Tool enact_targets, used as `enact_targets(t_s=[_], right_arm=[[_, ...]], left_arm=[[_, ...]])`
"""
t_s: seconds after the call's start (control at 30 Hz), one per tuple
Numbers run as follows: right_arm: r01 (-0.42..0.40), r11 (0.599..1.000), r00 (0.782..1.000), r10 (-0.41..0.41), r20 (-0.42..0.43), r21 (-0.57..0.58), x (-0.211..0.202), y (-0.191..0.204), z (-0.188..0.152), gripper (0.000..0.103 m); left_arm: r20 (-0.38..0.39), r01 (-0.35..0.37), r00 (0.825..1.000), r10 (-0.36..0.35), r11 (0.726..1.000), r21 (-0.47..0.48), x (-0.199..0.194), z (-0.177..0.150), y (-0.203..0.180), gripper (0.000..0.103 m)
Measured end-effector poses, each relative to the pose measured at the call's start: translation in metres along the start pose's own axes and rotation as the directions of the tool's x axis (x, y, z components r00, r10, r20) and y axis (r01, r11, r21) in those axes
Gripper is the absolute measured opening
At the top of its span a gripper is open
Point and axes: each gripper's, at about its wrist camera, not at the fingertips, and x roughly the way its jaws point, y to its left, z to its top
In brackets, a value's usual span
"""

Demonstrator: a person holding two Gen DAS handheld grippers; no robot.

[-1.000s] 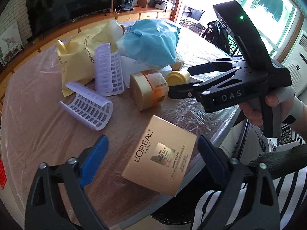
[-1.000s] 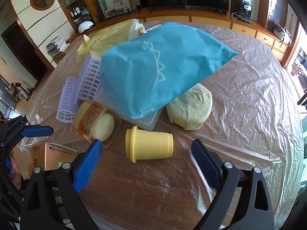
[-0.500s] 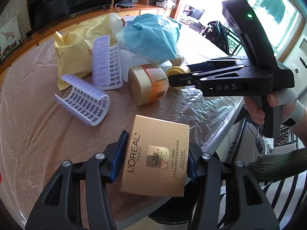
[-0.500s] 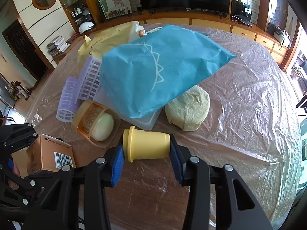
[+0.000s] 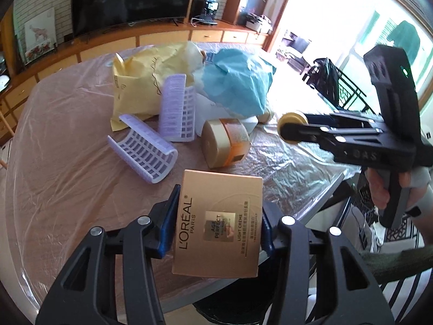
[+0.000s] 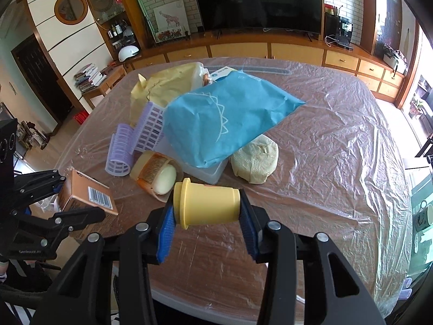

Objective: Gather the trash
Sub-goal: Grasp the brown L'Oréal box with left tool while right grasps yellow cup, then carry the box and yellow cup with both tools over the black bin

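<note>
My left gripper (image 5: pixel 217 227) is shut on a gold L'Oreal box (image 5: pixel 219 222) and holds it above the table's near edge; the box also shows in the right wrist view (image 6: pixel 86 195). My right gripper (image 6: pixel 207 223) is shut on a yellow plastic cup (image 6: pixel 207 203) lying sideways, lifted off the table; the cup's end shows in the left wrist view (image 5: pixel 293 124). Left on the table are a blue paper bag (image 6: pixel 224 119), a yellow paper bag (image 5: pixel 138 86), two lilac plastic curved grids (image 5: pixel 143 149), a gold jar (image 5: pixel 226 143) and a pale yellow lump (image 6: pixel 257 159).
The round table (image 6: pixel 338 140) is covered with crinkled clear plastic film. A white flat box (image 6: pixel 208 170) lies under the blue bag. A TV and wooden cabinets (image 6: pixel 297 51) stand behind. A black bin (image 5: pixel 230 306) shows below the table's near edge.
Both grippers closed, the left on the gold box and the right on the yellow cup, and both have lifted their items off the table and drawn back.
</note>
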Motion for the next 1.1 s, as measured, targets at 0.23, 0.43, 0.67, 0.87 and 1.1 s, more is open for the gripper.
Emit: enact_targets(t_s=[0.23,0.43,0.67,0.87,1.1], right_arm=[[-0.039,0.999,0.999,0.039,0.019,-0.006,-0.024,0.003,-0.013,0.042],[-0.07,0.997,0.997,0.071,0.027,-0.023,-0.047,0.007,-0.026,0.042],[-0.103,0.993,0.995,0.104,0.005,-0.058,-0.065,0.015,-0.05,0.042],[-0.127,0.988,0.992,0.125,-0.036,-0.086,-0.068,0.023,-0.072,0.042],[-0.134,0.985,0.989,0.125,-0.082,-0.113,-0.062,0.028,-0.094,0.042]], left_arm=[[0.031,-0.02,0.999,0.02,1.0,-0.008,-0.011,-0.001,-0.014,0.05],[0.042,-0.012,0.999,0.012,1.0,-0.009,-0.025,-0.01,-0.029,0.05],[0.036,0.0,0.999,0.0,1.0,0.004,-0.037,-0.028,-0.045,0.05],[0.026,0.01,1.0,-0.01,1.0,0.0,-0.045,-0.047,-0.056,0.049],[-0.003,0.004,1.0,-0.004,1.0,-0.006,-0.04,-0.07,-0.067,0.049]])
